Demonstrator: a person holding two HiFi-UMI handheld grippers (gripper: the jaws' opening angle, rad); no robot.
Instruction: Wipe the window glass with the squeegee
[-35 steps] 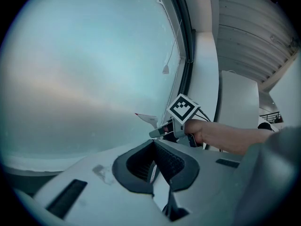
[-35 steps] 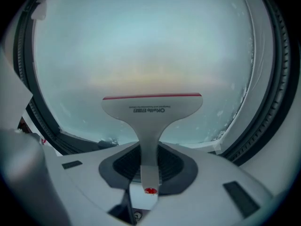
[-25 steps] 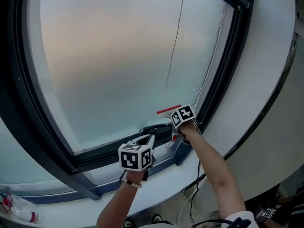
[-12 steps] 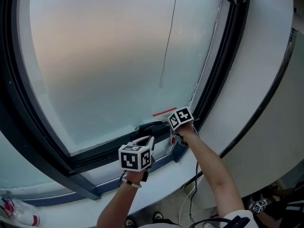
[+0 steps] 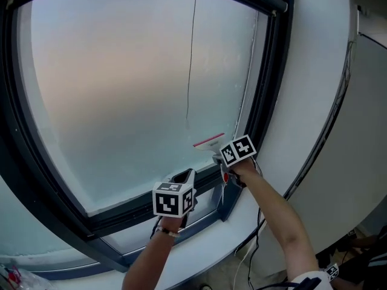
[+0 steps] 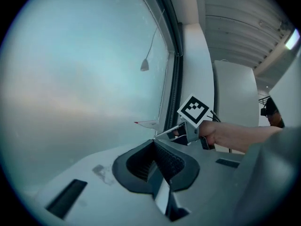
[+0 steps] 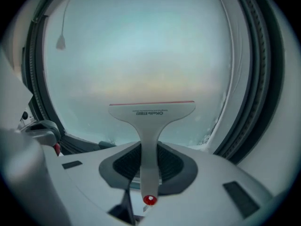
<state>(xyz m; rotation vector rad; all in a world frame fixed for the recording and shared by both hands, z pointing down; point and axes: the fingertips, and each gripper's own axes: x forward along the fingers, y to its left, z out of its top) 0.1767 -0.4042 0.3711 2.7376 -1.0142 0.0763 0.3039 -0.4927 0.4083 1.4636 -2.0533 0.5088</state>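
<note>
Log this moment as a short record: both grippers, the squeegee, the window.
squeegee: white, red blade edge on top, facing the lower right part of the pane
right gripper: shut on the squeegee, gripping its handle
left gripper: shut, nothing between its jaws
window glass: looks fogged; a cord hangs across it
blade touching glass: cannot tell

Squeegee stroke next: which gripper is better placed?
Right. The right gripper is shut on the squeegee, its blade toward the window glass; the left gripper is shut and empty, lower down.
</note>
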